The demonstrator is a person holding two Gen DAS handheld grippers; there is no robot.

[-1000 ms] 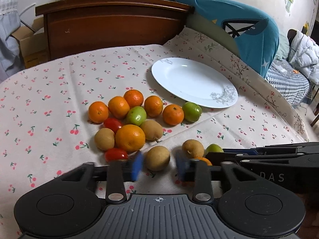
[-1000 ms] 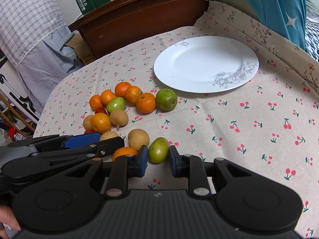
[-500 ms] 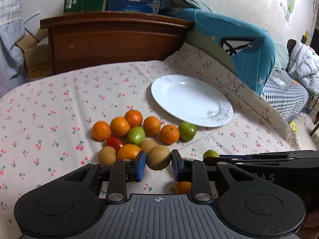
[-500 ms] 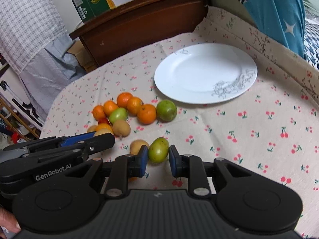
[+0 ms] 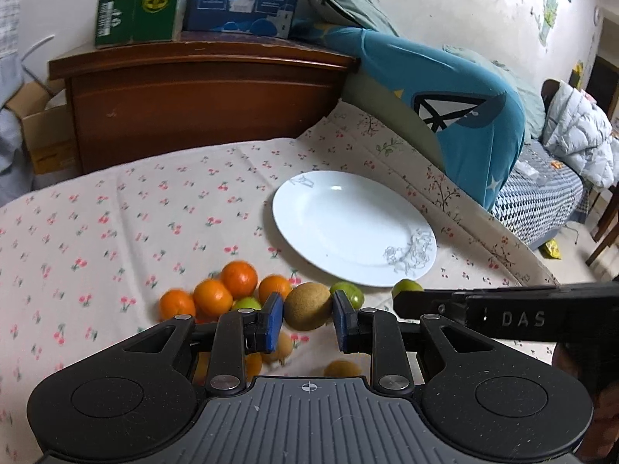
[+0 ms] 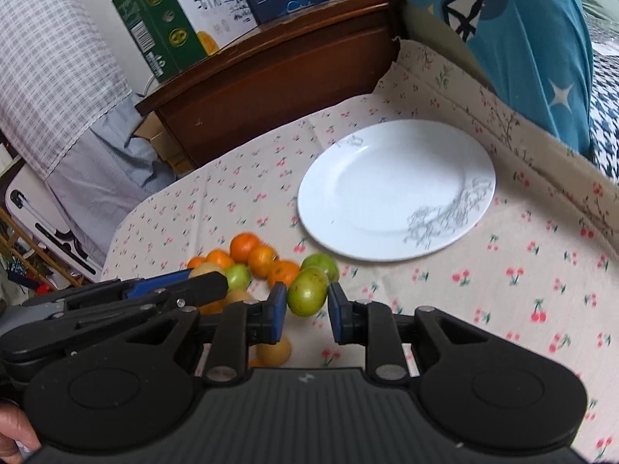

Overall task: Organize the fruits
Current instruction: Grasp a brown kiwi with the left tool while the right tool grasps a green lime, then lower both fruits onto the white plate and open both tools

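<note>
Both fruits are up in the air: the left gripper [image 5: 305, 319] has its jaws clamped on a brown kiwi [image 5: 308, 305], the right gripper [image 6: 307, 309] pinches a green fruit [image 6: 308, 291], both short of the white plate [image 5: 309, 208]. Round skins could squirt free and roll into the orange pile [image 5: 228, 290], or the close-running grippers could clash. Cherry-print tablecloth [image 6: 503, 309], cluttered bedroom, wooden headboard [image 5: 201, 104] behind.
</note>
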